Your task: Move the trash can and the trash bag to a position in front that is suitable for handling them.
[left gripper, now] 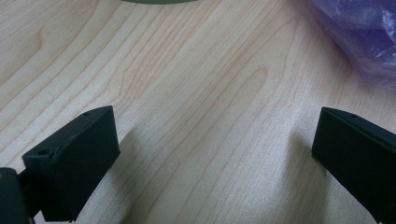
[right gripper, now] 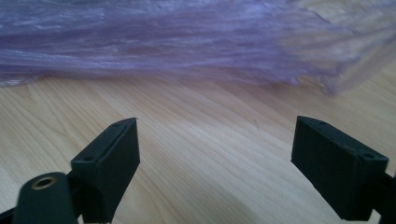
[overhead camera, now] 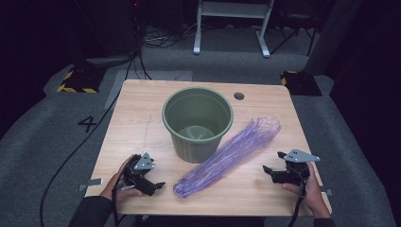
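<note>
Resting wide-jawed and empty — left gripper (overhead camera: 153, 182), right gripper (overhead camera: 273, 171) — flanking purple bag (overhead camera: 227, 153); floor reads "4" (overhead camera: 87, 124).

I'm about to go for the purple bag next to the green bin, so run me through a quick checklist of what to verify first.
1. Left gripper jaws apart, nothing between them: ok.
2. Right gripper jaws apart, empty: ok.
3. Purple bag lies flat on the table, between both grippers: ok.
4. Green bin upright, mouth open: ok.
5. Bag free of the bin: cannot tell; they look close or touching.
6. Bag's open end located: cannot tell.
</note>
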Demonstrator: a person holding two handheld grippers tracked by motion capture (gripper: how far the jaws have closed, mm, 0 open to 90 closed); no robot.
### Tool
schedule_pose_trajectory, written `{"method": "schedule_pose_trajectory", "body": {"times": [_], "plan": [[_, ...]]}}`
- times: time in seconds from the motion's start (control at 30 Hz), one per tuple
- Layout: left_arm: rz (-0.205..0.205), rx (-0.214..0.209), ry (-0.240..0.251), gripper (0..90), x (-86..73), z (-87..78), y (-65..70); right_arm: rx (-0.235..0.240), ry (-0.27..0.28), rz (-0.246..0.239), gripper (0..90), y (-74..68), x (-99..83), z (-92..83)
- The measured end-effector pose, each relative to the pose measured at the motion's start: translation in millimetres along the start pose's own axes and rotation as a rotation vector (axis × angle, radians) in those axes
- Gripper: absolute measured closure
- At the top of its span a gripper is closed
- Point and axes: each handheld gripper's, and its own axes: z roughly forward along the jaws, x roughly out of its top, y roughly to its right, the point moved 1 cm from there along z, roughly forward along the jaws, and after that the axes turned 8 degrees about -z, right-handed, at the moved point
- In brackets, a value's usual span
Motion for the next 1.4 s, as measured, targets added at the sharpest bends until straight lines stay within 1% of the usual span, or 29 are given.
{"method": "schedule_pose_trajectory", "body": {"times": [0.03, 0.07, 0.13, 0.23, 0.33, 0.43, 0.47, 0.5, 0.53, 0.57, 0.6, 0.63, 0.67, 0.7, 0.73, 0.83, 0.93, 1.0, 1.07, 1.13, 1.23, 1.3, 1.4], "plan": [[0.0, 0.0, 0.0, 0.3, 0.0, 0.0, 0.0, 0.0, 0.0, 0.0, 15.7, 0.0, 0.0, 0.0], [-0.001, -0.001, 0.002, 0.3, 0.0, 0.2, -0.1, 0.005, -0.001, -0.029, 15.8, -4.5, 9.1, 4.0], [-0.002, -0.001, 0.002, 0.3, 0.0, 0.2, -0.2, 0.01, -0.005, -0.036, 15.8, -5.8, 12.2, 5.8], [-0.002, -0.001, 0.001, 0.3, 0.1, 0.2, -0.4, 0.037, 0.007, -0.054, 16.4, -10.5, 25.0, 12.9], [-0.002, -0.002, 0.001, 0.3, 0.1, 0.2, -0.5, 0.056, 0.029, -0.07, 16.2, -15.1, 38.6, 18.4], [-0.001, -0.002, 0.001, 0.3, 0.2, 0.1, -0.6, 0.072, 0.031, -0.091, 15.5, -19.9, 50.8, 26.3], [-0.002, -0.003, 0.001, 0.3, 0.1, 0.1, -0.6, 0.074, 0.033, -0.09, 15.4, -21.4, 54.5, 29.5], [-0.002, -0.003, 0.0, 0.3, 0.1, 0.1, -0.6, 0.057, 0.02, -0.102, 15.4, -24.8, 61.4, 37.1], [-0.002, -0.003, 0.0, 0.3, 0.2, 0.1, -0.6, 0.057, 0.02, -0.102, 15.4, -24.8, 61.4, 37.1], [-0.001, -0.003, 0.0, 0.3, 0.2, 0.1, -0.7, 0.058, 0.021, -0.105, 15.5, -26.1, 64.1, 40.9], [-0.002, -0.003, 0.0, 0.3, 0.1, 0.1, -0.6, 0.07, 0.028, -0.11, 15.4, -27.5, 66.3, 44.5], [-0.002, -0.003, 0.0, 0.4, 0.1, 0.1, -0.6, 0.103, 0.034, -0.113, 15.4, -30.2, 69.8, 51.0], [-0.001, -0.003, 0.0, 0.3, 0.2, 0.1, -0.7, 0.116, 0.037, -0.107, 15.5, -31.3, 71.8, 54.0], [-0.001, -0.004, 0.0, 0.3, 0.2, 0.1, -0.7, 0.116, 0.037, -0.107, 15.5, -31.3, 71.8, 54.0], [-0.001, -0.005, -0.001, 0.3, 0.2, 0.1, -0.8, 0.131, 0.041, -0.105, 15.5, -32.1, 73.9, 56.5], [-0.001, -0.006, -0.001, 0.3, 0.2, 0.1, -0.8, 0.156, 0.061, -0.103, 15.6, -35.2, 80.9, 62.3], [-0.001, -0.006, 0.0, 0.3, 0.2, 0.2, -0.8, 0.165, 0.069, -0.112, 15.7, -39.9, 88.1, 66.5], [-0.001, -0.006, 0.0, 0.3, 0.2, 0.1, -0.8, 0.184, 0.079, -0.123, 16.0, -44.5, 94.1, 70.4], [-0.001, -0.006, -0.001, 0.3, 0.2, 0.1, -0.8, 0.19, 0.086, -0.126, 16.4, -47.5, 97.7, 72.5], [-0.001, -0.006, -0.001, 0.3, 0.2, 0.1, -0.8, 0.193, 0.086, -0.125, 16.5, -48.9, 99.6, 73.7], [-0.001, -0.006, 0.0, 0.3, 0.2, 0.1, -0.8, 0.208, 0.093, -0.137, 16.6, -53.7, 104.8, 77.2], [0.0, -0.007, -0.001, 0.2, 0.2, 0.1, -0.9, 0.21, 0.095, -0.143, 16.6, -56.7, 108.0, 79.7], [0.0, -0.007, -0.001, 0.2, 0.1, 0.1, -0.9, 0.221, 0.098, -0.142, 16.4, -59.5, 111.3, 82.9]]}}
